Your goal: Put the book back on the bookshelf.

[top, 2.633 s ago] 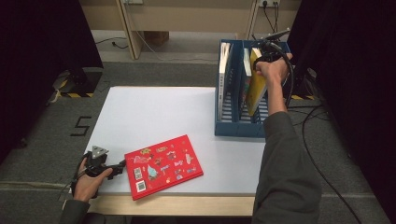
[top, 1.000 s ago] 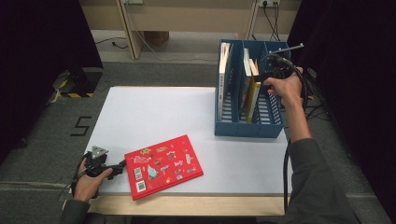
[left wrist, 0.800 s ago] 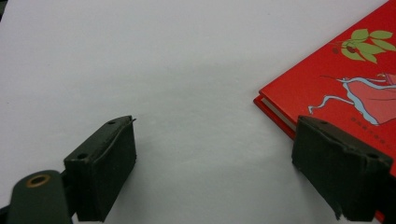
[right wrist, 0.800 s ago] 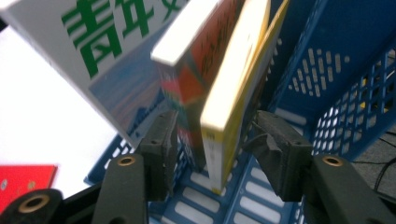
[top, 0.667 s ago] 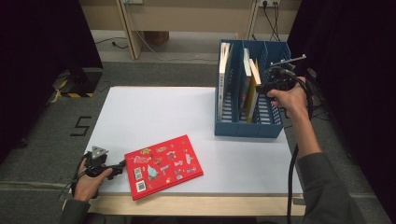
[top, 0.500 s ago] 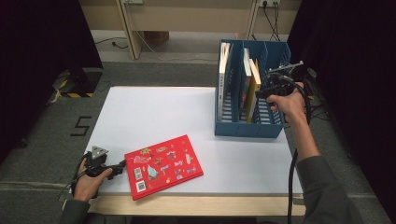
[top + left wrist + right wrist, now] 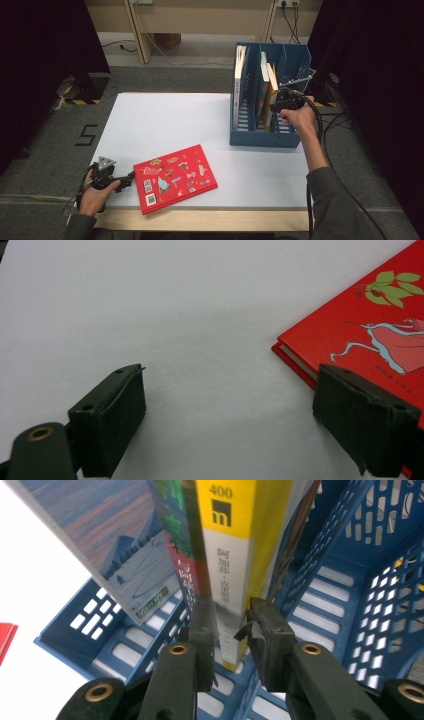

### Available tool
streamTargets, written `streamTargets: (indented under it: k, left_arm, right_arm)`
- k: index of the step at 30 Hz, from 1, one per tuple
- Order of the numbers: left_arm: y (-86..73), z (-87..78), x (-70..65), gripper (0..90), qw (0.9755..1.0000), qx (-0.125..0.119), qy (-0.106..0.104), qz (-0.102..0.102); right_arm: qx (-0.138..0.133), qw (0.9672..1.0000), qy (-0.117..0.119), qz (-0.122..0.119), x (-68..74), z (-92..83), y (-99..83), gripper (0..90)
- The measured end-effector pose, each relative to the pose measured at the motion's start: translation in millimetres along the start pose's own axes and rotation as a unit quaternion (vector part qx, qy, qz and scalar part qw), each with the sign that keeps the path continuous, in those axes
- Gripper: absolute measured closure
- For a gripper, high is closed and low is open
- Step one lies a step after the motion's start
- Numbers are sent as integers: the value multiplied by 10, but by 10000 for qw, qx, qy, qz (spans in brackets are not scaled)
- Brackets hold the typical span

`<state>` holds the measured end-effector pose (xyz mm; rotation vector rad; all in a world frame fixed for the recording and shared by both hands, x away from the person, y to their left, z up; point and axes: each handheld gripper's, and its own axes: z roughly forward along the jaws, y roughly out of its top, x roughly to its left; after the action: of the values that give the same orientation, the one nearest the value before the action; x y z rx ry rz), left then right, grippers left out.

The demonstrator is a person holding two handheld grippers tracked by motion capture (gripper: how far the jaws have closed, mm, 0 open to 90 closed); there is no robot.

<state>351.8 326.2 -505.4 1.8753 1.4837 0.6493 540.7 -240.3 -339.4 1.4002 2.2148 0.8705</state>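
Book (image 7: pixel 231 565) spine btwn right gripper (image 7: pixel 232 630) pads, in rack (image 7: pixel 350 610).

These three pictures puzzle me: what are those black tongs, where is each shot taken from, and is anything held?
A person holds a two-jaw tool in each hand. The high view looks down on the white table; the other two come from cameras riding on the tools. The left gripper rests open beside the flat red picture book. The right gripper has just been closing on the yellow-and-white spine of an upright book, its pads against both sides, inside the blue slotted plastic file rack.
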Motion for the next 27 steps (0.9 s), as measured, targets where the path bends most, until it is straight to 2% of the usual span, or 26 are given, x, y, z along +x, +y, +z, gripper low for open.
streamTargets:
  k: [5,12,14,22,27]
  left_arm:
    - [0,0,-1,127,10000,1,3,1]
    - [0,-1,1,127,10000,3,0,8]
    - [0,0,0,127,10000,6,2,8]
    - [1,0,-1,126,10000,9,2,4]
    - [1,-1,0,127,10000,8,1,7]
  right_arm:
    - [-143,9999,49,76,24,110,41,732]
    - [-194,9997,-21,122,3,234,153,731]
    - [-208,9996,-12,196,-29,248,169,731]
    - [-196,9997,-51,144,-51,316,257,727]
    - [-210,9995,-19,219,-73,316,248,709]
